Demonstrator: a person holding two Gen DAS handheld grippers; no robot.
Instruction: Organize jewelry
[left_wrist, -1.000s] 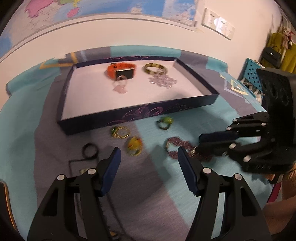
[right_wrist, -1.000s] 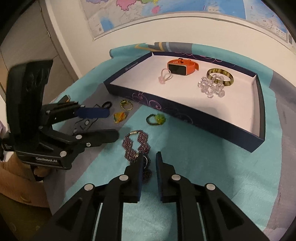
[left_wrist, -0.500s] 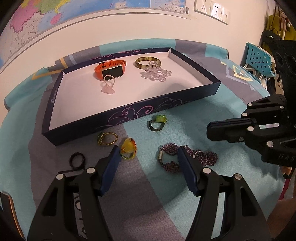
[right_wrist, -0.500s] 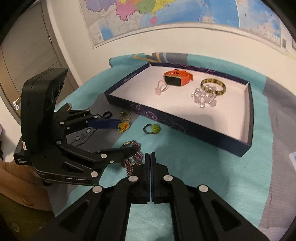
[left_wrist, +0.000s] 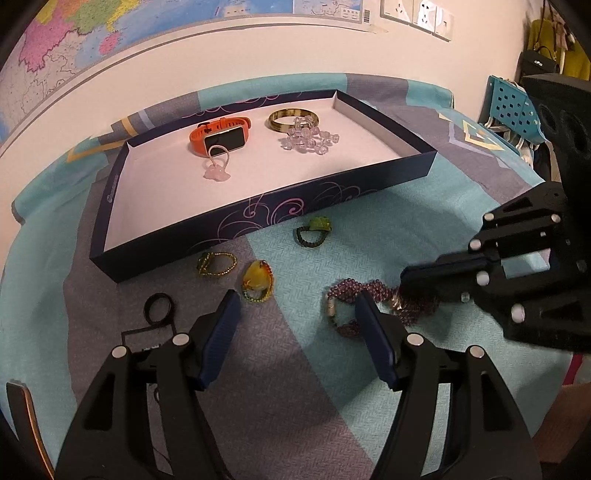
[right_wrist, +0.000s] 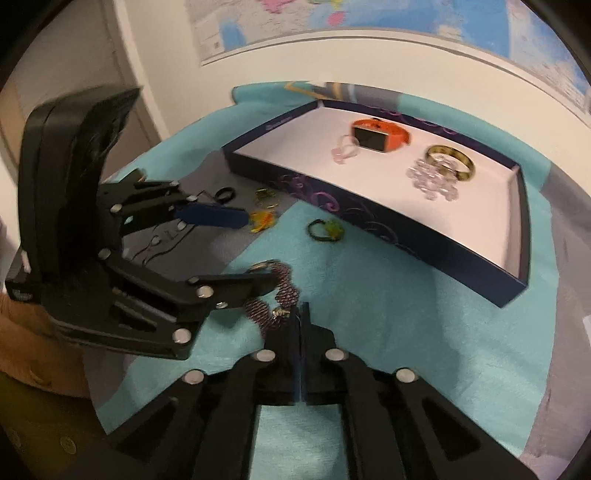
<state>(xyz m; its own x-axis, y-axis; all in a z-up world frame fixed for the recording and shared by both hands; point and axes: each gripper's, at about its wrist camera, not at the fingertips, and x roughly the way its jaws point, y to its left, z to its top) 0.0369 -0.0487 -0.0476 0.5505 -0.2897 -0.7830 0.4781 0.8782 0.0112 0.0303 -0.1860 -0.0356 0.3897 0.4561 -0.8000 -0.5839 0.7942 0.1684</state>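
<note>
A dark blue tray (left_wrist: 258, 218) (right_wrist: 388, 236) holds an orange watch (left_wrist: 219, 137) (right_wrist: 380, 136), a brown bangle (left_wrist: 292, 119), clear beads (left_wrist: 308, 140) and a pink ring (left_wrist: 218, 170). On the cloth in front lie a purple beaded bracelet (left_wrist: 343, 291) (right_wrist: 284, 291), a green ring (left_wrist: 314, 230) (right_wrist: 327, 230), a yellow charm (left_wrist: 257, 279), a gold chain ring (left_wrist: 217, 264) and a black ring (left_wrist: 159, 306). My left gripper (left_wrist: 295, 321) (right_wrist: 251, 251) is open and empty above the cloth. My right gripper (right_wrist: 300, 314) (left_wrist: 406, 277) is shut on the bracelet's end.
A teal and grey cloth (left_wrist: 406, 221) covers the table. A wall with a map (left_wrist: 74, 48) stands behind the tray. A blue perforated basket (left_wrist: 511, 107) stands at the far right. A door (right_wrist: 74, 74) is at the left in the right wrist view.
My right gripper closed fully and has come down onto the purple bracelet's end. The left gripper stayed open and shifted slightly.
</note>
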